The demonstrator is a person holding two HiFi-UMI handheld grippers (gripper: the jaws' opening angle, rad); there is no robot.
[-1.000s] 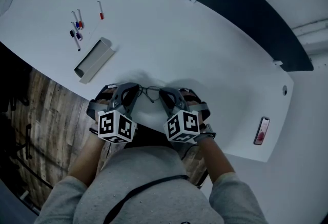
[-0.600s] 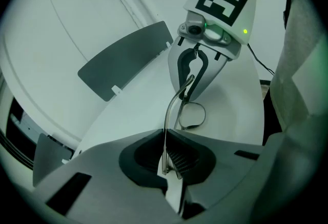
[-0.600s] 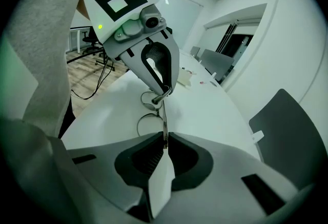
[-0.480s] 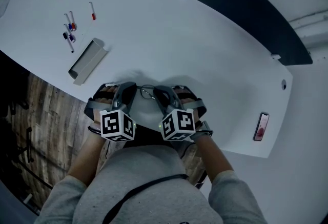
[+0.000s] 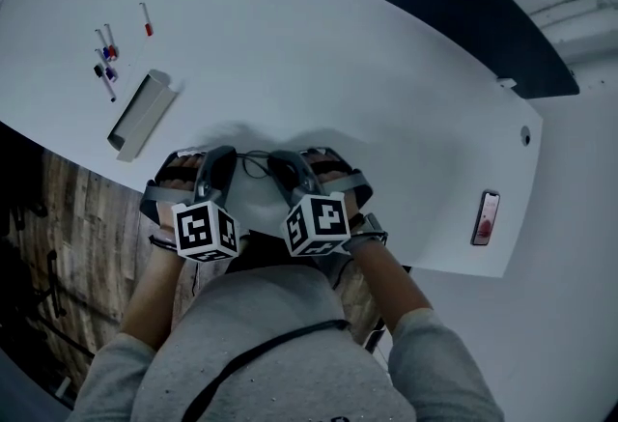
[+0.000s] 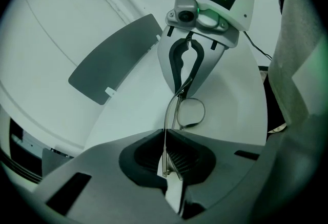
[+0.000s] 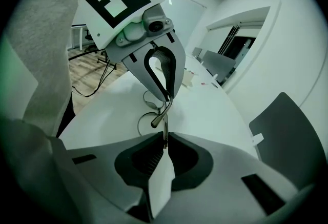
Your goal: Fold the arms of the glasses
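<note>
Thin wire-framed glasses (image 5: 254, 160) hang just above the white table (image 5: 319, 72) near its front edge, between my two grippers. My left gripper (image 5: 228, 161) is shut on one arm of the glasses. In the left gripper view that arm runs up out of the left gripper (image 6: 165, 133) to a round lens (image 6: 192, 112). My right gripper (image 5: 277, 162) is shut on the other arm. In the right gripper view the right gripper (image 7: 165, 135) pinches the arm's end, and the lenses (image 7: 145, 121) hang beyond. The grippers face each other, tips close together.
A grey tray (image 5: 142, 113) lies at the left. Several markers (image 5: 104, 59) and a red marker (image 5: 147, 19) lie beyond it. A phone (image 5: 484, 217) rests near the right edge. A dark chair back (image 6: 115, 59) stands past the table's far side. Wooden floor (image 5: 68, 217) shows below.
The two grippers have drawn a little closer together with the glasses between them. The left gripper has rolled slightly. The head view has shifted, so everything sits further left.
</note>
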